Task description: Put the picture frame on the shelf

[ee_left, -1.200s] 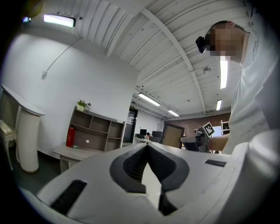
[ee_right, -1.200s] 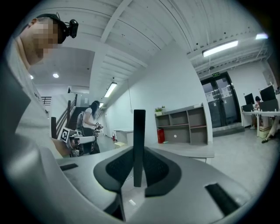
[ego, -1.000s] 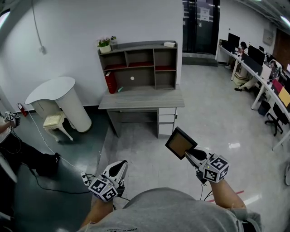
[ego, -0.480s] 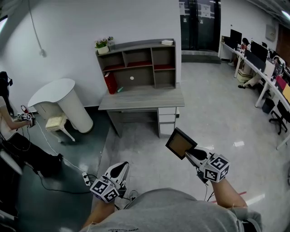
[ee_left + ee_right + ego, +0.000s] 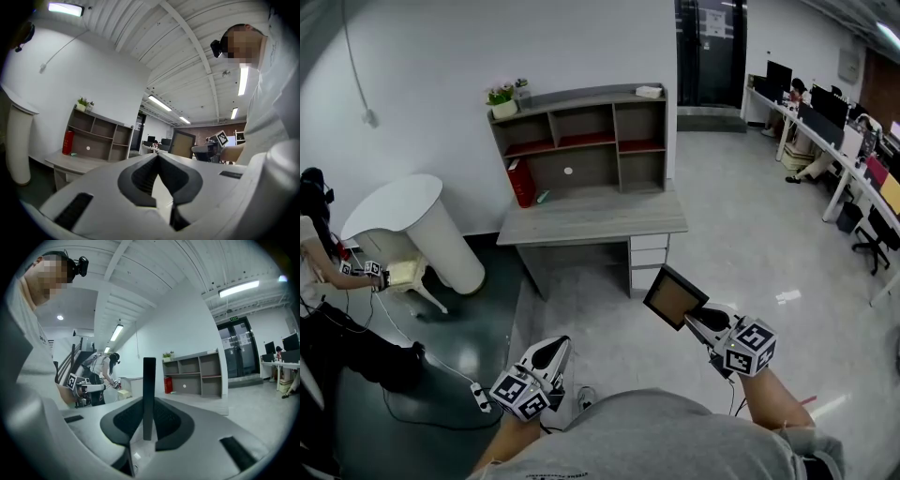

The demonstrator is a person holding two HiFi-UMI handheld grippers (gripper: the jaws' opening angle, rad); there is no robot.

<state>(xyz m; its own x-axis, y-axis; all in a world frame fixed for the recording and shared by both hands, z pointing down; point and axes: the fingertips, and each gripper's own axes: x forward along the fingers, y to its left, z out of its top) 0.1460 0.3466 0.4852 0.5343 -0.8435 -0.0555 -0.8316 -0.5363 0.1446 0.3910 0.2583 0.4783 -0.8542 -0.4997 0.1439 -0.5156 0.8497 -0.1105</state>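
In the head view my right gripper [image 5: 692,321] is shut on a dark picture frame [image 5: 675,297] with a brown backing, held up over the floor in front of the desk. The right gripper view shows that frame [image 5: 149,380] edge-on, upright, pinched between the pads of the right gripper [image 5: 149,420]. My left gripper [image 5: 553,347] hangs low at the left with its jaws together and nothing in them; the left gripper [image 5: 158,158] looks the same in its own view. The grey shelf unit [image 5: 581,141] stands on a grey desk [image 5: 595,217] against the far wall, well beyond both grippers.
A red object [image 5: 520,182] stands in the lower left shelf compartment and potted plants [image 5: 500,96] sit on top. A white rounded counter [image 5: 403,214], a cream stool [image 5: 405,273] and a person [image 5: 321,246] are at the left. A power strip [image 5: 478,395] lies on the floor. Office desks [image 5: 839,155] line the right.
The view has drifted, so the desk and shelf sit a little further left and look closer. The person at the left has come further into view. Both grippers keep their pose and grip.
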